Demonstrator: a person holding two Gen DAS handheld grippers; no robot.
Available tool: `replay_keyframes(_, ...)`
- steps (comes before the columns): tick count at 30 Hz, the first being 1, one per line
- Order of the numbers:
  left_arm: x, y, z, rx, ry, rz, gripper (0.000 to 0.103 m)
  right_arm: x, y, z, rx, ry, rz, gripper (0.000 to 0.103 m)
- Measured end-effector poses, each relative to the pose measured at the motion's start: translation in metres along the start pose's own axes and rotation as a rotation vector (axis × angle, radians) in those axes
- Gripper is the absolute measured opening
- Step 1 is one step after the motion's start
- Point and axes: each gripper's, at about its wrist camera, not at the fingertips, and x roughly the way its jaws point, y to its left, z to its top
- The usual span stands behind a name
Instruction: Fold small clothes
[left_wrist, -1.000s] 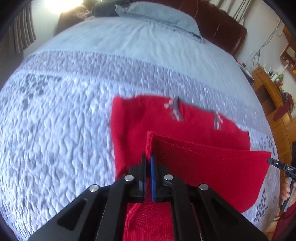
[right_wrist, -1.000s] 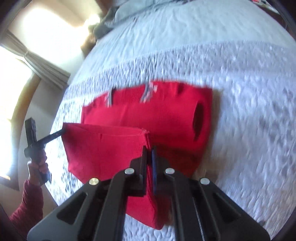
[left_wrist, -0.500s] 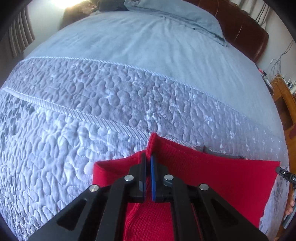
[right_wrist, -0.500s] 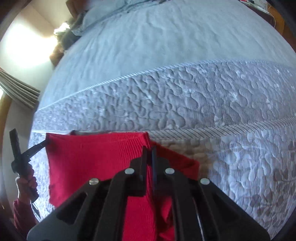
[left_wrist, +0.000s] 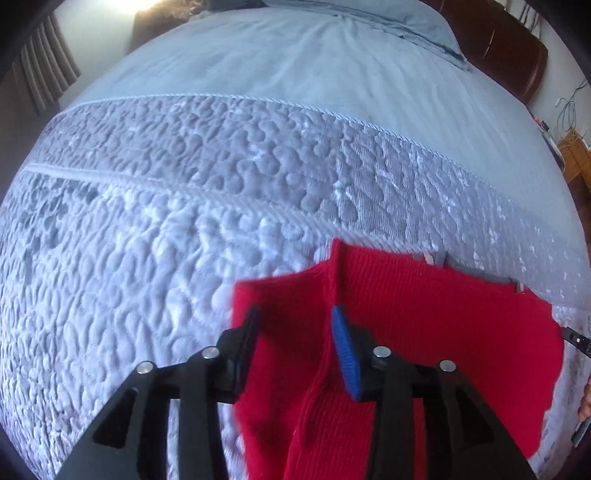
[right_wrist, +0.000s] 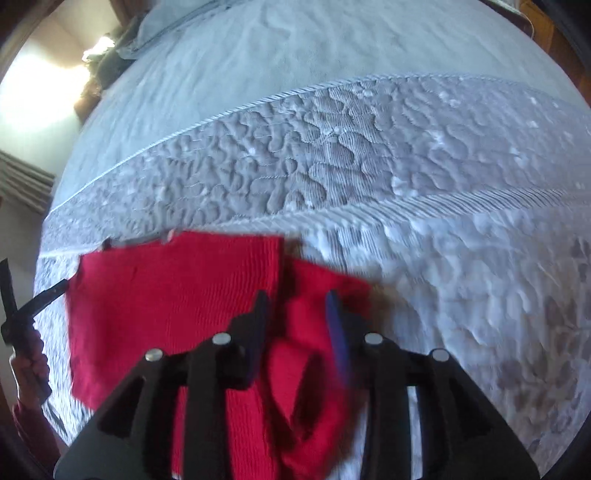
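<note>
A small red knitted garment (left_wrist: 424, 325) lies folded over on the quilted grey bedspread (left_wrist: 184, 221); grey straps peek out at its far edge. My left gripper (left_wrist: 295, 325) hovers over its left corner with jaws opening, a raised red fold between the fingers and no pad pressing it. In the right wrist view the same red garment (right_wrist: 173, 302) spreads left, and my right gripper (right_wrist: 295, 310) stands over its right corner, jaws opening, with loose red cloth below and between them. Each view shows the other gripper at the garment's far corner: the right gripper (left_wrist: 576, 338) and the left gripper (right_wrist: 44, 295).
The bedspread (right_wrist: 406, 166) stretches far beyond the garment. A blue-grey pillow (left_wrist: 388, 18) and a dark brown headboard (left_wrist: 517, 51) sit at the back. A wooden cabinet (left_wrist: 576, 158) stands at the right. A person's hand (right_wrist: 27, 365) in a red sleeve holds the left gripper.
Both grippers carried the red garment's near edge forward and down over its far part, then their jaws came apart and let the cloth go.
</note>
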Motion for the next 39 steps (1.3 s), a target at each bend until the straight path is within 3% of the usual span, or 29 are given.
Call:
replay_keyframes(1,-0.008,0.009,-0.011,-0.004,0.014,-0.018,0.06,-0.011,-0.001,-0.01,-0.009,0.006,0.006,0.046)
replay_keyframes(2,-0.018,0.021,-0.029,-0.003,0.036,-0.032,0.062,-0.021,-0.003,-0.022,-0.019,0.012,0.014,0.051)
replay_keyframes(5,-0.03,0.042,-0.075,0.0,0.094,-0.051,0.062,-0.04,-0.017,-0.075,-0.032,0.083,0.058,0.052)
replay_keyframes(9,-0.033,0.07,-0.13,-0.088,0.181,-0.131,0.062,-0.041,-0.027,-0.137,0.026,0.178,0.153,0.053)
replay_keyframes(11,-0.03,0.072,-0.144,-0.094,0.192,-0.125,0.062,-0.041,-0.026,-0.152,0.037,0.197,0.168,0.053)
replay_keyframes(14,-0.03,0.065,-0.15,-0.084,0.181,-0.107,0.063,-0.036,-0.021,-0.159,0.046,0.21,0.17,0.056)
replay_keyframes(20,-0.026,0.038,-0.148,-0.096,0.216,-0.219,0.063,-0.012,-0.012,-0.157,0.084,0.25,0.224,0.056)
replay_keyframes(25,-0.013,0.033,-0.145,-0.101,0.232,-0.214,0.061,-0.005,-0.01,-0.154,0.079,0.25,0.225,0.056)
replay_keyframes(27,-0.012,0.029,-0.14,-0.099,0.218,-0.203,0.052,-0.002,-0.009,-0.152,0.082,0.25,0.232,0.047)
replay_keyframes(28,-0.011,0.027,-0.14,-0.106,0.216,-0.208,0.04,0.0,-0.01,-0.153,0.084,0.252,0.241,0.041)
replay_keyframes(29,-0.01,0.028,-0.139,-0.13,0.219,-0.212,0.03,0.003,-0.01,-0.153,0.084,0.259,0.25,0.029)
replay_keyframes(30,-0.014,0.033,-0.142,-0.163,0.223,-0.231,0.026,0.005,-0.008,-0.153,0.081,0.263,0.258,0.023)
replay_keyframes(33,-0.036,0.047,-0.139,-0.207,0.184,-0.272,0.024,0.006,-0.007,-0.155,0.074,0.256,0.267,0.014)
replay_keyframes(36,-0.064,0.046,-0.135,-0.175,0.112,-0.255,0.024,0.006,-0.01,-0.155,0.087,0.251,0.278,0.012)
replay_keyframes(39,-0.074,0.026,-0.128,-0.106,0.113,-0.263,0.025,0.007,-0.01,-0.155,0.087,0.251,0.266,0.012)
